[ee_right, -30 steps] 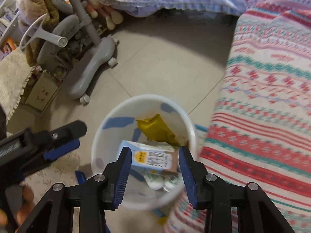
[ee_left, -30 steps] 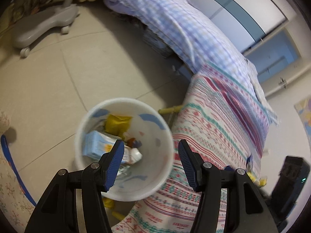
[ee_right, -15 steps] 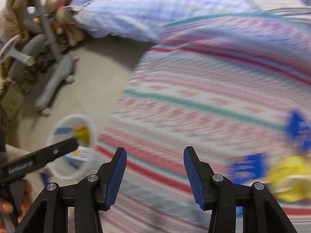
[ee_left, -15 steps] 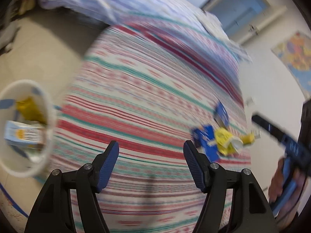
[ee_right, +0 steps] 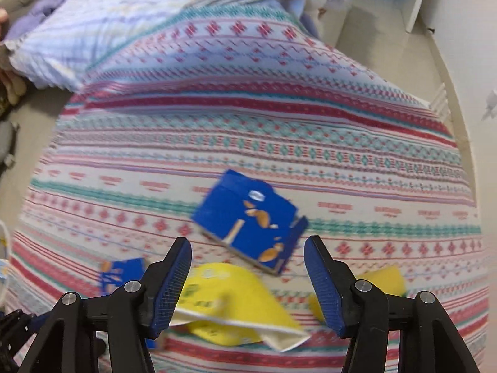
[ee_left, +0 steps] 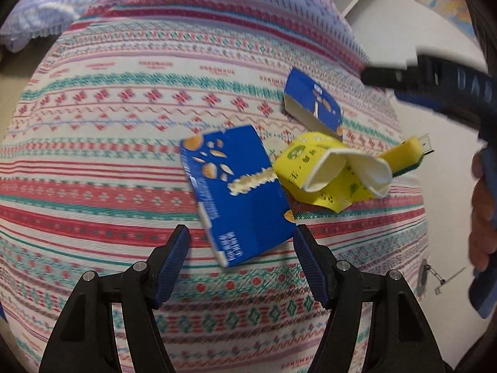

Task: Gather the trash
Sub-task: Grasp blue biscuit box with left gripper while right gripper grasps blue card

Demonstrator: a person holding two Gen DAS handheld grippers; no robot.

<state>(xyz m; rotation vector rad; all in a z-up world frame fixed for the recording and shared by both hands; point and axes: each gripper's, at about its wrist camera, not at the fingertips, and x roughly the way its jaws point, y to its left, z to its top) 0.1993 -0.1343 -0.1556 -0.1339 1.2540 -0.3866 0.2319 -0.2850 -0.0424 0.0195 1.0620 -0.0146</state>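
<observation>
My left gripper (ee_left: 240,248) has black angular arms with round silver screws and blue ribbed pads (ee_left: 303,255). My right gripper (ee_right: 247,265) looks the same: black frame, silver screws, blue textured pads (ee_right: 174,275). From the left camera its black body shows pale lettering and a blue handle

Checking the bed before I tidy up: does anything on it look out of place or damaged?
Yes. Litter lies on the striped bedspread: a torn-open big blue carton, a smaller blue box lying askew with an end flap open, a crumpled yellow wrapper, and a yellow sponge partly behind it. None belongs on a bed.
</observation>
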